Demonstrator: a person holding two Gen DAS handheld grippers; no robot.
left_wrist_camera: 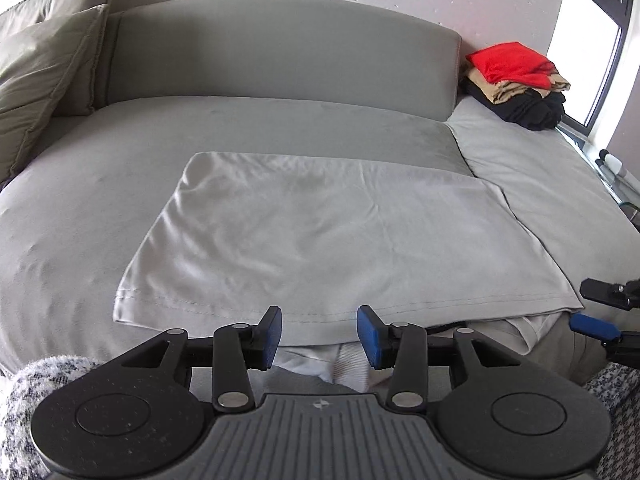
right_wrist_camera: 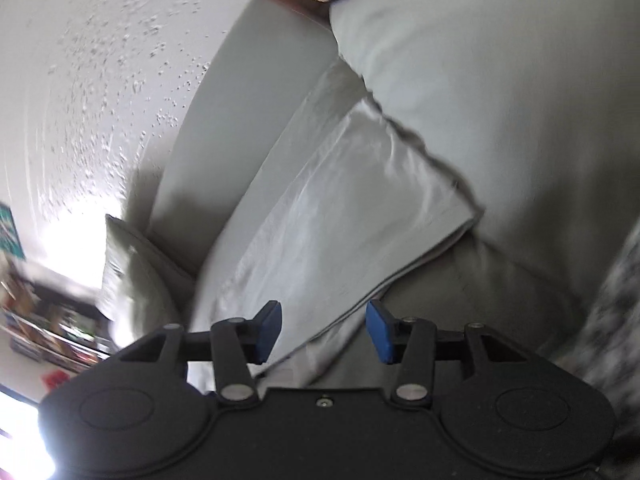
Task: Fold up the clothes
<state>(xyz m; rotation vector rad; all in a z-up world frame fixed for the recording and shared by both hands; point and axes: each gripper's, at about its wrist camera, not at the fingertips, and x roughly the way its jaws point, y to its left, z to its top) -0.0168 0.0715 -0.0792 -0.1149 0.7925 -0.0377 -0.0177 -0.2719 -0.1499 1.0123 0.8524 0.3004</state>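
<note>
A light grey garment [left_wrist_camera: 320, 236] lies flat on the grey sofa seat [left_wrist_camera: 80, 208], folded into a rough rectangle with its hemmed edge nearest me. My left gripper [left_wrist_camera: 319, 334] is open and empty, just over that near hem. My right gripper [left_wrist_camera: 592, 308] shows at the right edge of the left wrist view, beside the garment's near right corner. In the right wrist view the right gripper [right_wrist_camera: 324, 330] is open and empty, tilted, over the garment's [right_wrist_camera: 332, 216] edge. That view is blurred.
A stack of folded clothes [left_wrist_camera: 516, 80], red on top of tan and black, sits at the sofa's far right by a window. Cushions [left_wrist_camera: 44, 64] lean at the far left. White fabric [left_wrist_camera: 352, 364] shows under the garment's near edge.
</note>
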